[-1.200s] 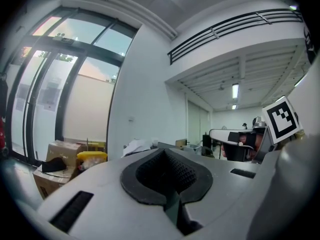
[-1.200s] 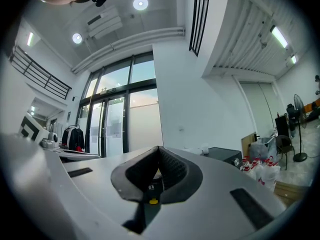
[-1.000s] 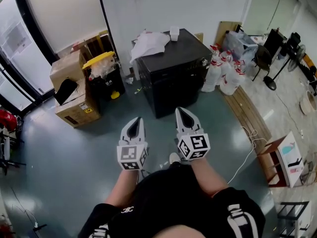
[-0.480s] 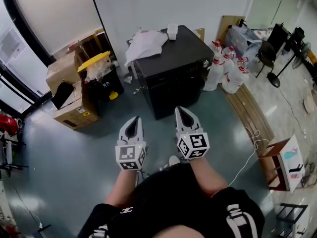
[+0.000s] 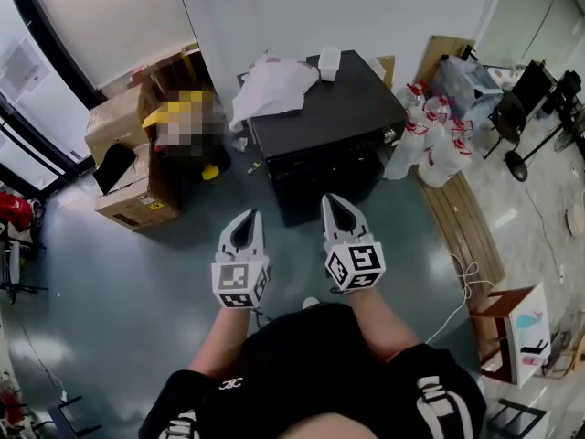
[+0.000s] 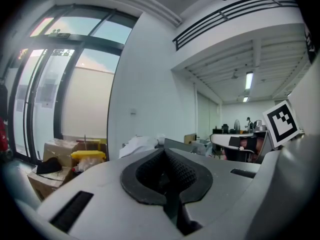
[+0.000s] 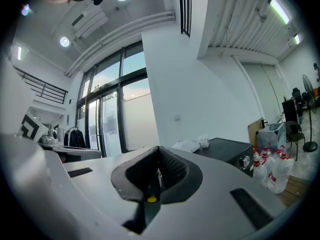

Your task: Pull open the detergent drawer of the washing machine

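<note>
The black washing machine (image 5: 340,115) stands against the white wall, straight ahead of me. Its control strip (image 5: 331,148) runs along the top of the front, and I cannot make out the detergent drawer on it. A knob (image 7: 245,160) shows on its front in the right gripper view. My left gripper (image 5: 247,218) and right gripper (image 5: 336,202) are held side by side over the floor, short of the machine and pointing at it. Both are shut with nothing between the jaws, as the left gripper (image 6: 163,152) and right gripper (image 7: 159,149) views show.
A white cloth (image 5: 270,85) and a white cup (image 5: 329,61) lie on the machine's top. Cardboard boxes (image 5: 128,195) and a yellow-lidded bin (image 5: 187,122) stand to its left. Plastic bottles (image 5: 430,146), a wooden board (image 5: 462,218) and a white cable (image 5: 462,282) lie to its right.
Both grippers and I have moved forward across the floor toward the washing machine, which now sits closer in the head view. The jaws have stayed shut.
</note>
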The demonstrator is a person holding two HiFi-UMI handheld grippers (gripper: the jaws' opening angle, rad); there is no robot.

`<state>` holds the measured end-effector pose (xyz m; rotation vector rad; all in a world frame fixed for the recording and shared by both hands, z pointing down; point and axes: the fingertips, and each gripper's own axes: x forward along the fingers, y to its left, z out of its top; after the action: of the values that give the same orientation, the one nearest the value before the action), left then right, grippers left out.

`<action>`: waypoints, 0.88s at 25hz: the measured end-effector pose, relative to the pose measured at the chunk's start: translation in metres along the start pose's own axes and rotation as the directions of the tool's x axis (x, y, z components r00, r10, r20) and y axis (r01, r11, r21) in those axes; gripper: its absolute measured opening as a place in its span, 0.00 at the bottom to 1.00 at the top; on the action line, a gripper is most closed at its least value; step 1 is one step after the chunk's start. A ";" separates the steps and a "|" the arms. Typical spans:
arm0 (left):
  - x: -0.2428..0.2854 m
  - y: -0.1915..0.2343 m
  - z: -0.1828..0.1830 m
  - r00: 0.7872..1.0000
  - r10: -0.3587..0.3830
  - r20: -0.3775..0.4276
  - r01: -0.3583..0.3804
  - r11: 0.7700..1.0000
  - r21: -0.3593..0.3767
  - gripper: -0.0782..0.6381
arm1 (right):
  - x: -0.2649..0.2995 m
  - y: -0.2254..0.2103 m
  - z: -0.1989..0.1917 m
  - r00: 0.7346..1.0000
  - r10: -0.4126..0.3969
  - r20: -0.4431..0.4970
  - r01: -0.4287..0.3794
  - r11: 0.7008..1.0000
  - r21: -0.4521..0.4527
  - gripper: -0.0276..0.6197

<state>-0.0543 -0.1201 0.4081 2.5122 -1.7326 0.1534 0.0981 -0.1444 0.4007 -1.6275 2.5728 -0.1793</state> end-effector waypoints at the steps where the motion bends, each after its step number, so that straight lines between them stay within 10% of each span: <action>1: 0.008 0.000 0.002 1.000 0.008 0.000 -0.008 1.000 -0.002 0.11 | 0.007 -0.005 0.001 1.000 0.018 0.001 -0.018 1.000 0.004 0.04; 7: 0.046 -0.003 0.011 0.999 0.042 -0.006 -0.042 0.999 -0.005 0.11 | 0.038 -0.028 0.007 0.994 0.106 0.030 -0.106 0.994 0.000 0.04; 22: 0.118 0.023 0.013 0.997 -0.076 0.008 0.076 0.996 0.049 0.11 | 0.099 -0.060 -0.012 1.000 0.015 0.025 -0.016 1.000 0.015 0.04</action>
<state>-0.0334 -0.2395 0.4112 2.6128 -1.6535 0.1805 0.1078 -0.2587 0.4202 -1.5938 2.5583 -0.1762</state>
